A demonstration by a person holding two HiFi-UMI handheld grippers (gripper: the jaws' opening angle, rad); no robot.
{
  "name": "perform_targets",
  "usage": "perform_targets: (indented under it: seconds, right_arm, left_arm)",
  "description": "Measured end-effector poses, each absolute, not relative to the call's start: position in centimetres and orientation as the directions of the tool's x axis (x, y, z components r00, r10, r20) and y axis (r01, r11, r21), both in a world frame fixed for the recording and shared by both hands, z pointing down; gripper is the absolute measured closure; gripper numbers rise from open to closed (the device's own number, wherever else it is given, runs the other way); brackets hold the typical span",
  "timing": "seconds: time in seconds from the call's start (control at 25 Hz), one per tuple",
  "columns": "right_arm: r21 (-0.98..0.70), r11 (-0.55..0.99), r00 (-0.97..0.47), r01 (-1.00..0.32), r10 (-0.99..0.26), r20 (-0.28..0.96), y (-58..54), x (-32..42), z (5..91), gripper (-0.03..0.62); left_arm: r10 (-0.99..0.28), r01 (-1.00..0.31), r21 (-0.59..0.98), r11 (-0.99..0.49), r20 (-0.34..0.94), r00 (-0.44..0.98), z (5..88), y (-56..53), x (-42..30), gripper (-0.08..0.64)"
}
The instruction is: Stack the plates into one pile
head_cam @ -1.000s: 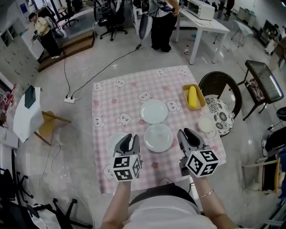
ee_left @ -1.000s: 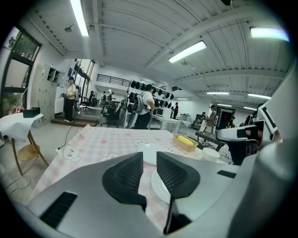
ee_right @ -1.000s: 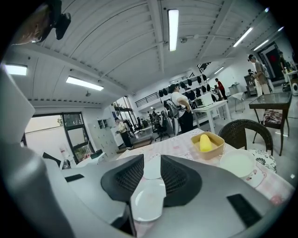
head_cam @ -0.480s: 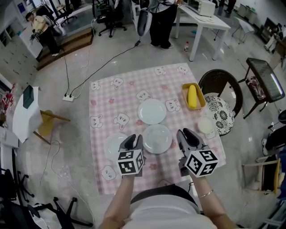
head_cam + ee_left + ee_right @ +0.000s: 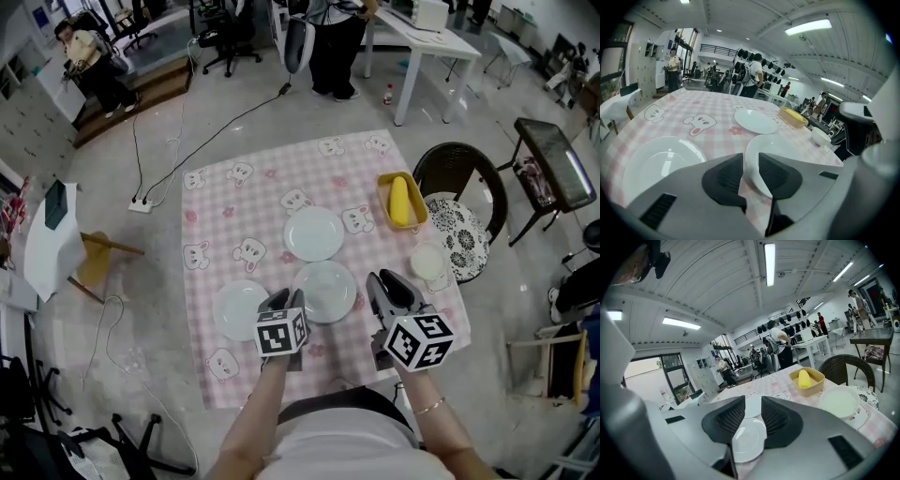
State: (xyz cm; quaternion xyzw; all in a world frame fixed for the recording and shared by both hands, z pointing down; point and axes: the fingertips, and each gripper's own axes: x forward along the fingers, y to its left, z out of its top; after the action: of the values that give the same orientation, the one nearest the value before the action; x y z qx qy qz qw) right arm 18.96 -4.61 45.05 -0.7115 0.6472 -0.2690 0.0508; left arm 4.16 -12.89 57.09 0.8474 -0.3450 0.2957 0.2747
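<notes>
left gripper (image 5: 284, 300): jaws apart, just opening wider, rim of the middle plate (image 5: 330, 286) between them | right gripper (image 5: 386, 283): jaws apart, holding nothing, near that plate

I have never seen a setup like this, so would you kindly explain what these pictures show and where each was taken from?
There is no robot: a person holds a two-jaw gripper in each hand. The head view looks down from a camera on the person's head; each gripper view looks along that gripper's own jaws. On the pink checked cloth lie three white plates, the far plate, middle plate and left plate, plus a yellow tray and a white bowl. The left gripper has just been opening its jaws; the middle plate's near rim shows in the gap, ungripped. The right gripper is open too, so nothing is held.
</notes>
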Motion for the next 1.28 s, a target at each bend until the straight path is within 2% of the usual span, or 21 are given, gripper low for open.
perform_targets:
  seconds: [0.4, 0.8, 1.28]
  right_arm:
    - [-0.419, -0.153, -0.005, -0.895, -0.935, 0.353, -5.1, 19.3, 46.5, 0.497]
    - [-0.367, -0.146, -0.094, -0.919, -0.821, 0.563, -6.0, 17.8, 53.7, 0.460]
    - [-0.310, -0.128, -0.139, -0.942, -0.692, 0.708, -7.5, 16.9, 58.7, 0.468]
  left_arm:
    - [-0.372, -0.763, 0.265, -0.589, 0.750, 0.547, 58.5, -12.6, 4.7, 0.442]
    - [-0.374, -0.763, 0.264, -0.589, 0.748, 0.548, 58.4, -12.6, 4.7, 0.442]
    - [-0.368, -0.763, 0.273, -0.586, 0.749, 0.551, 58.4, -12.8, 4.7, 0.442]
